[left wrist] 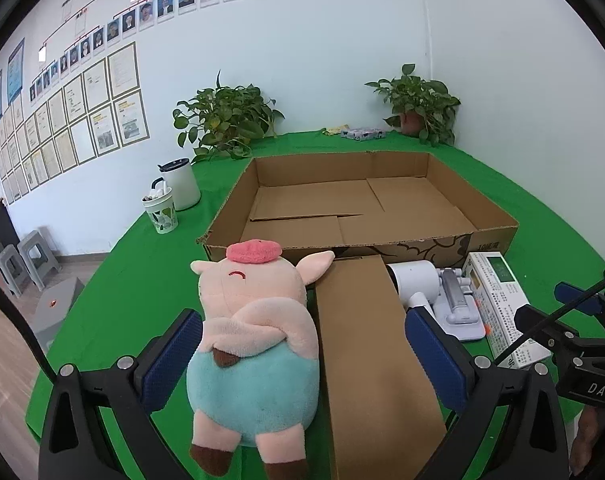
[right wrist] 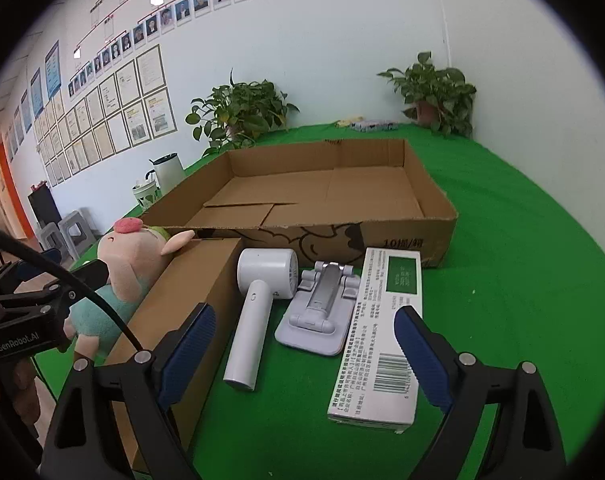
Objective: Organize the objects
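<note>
Lying between left tool [left wrist: 302, 344] fingers: plush pig [left wrist: 254, 344]

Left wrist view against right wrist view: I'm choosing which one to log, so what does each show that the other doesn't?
Only the left wrist view shows the plush pig whole, legs included, lying between the open left gripper fingers, and grey stools unobstructed.

Only the right wrist view shows the whole handheld fan, the phone stand and the white printed box with its barcode, ahead of the open right gripper.

Both share the empty cardboard tray, the long brown box, two potted plants and the green tablecloth.
</note>
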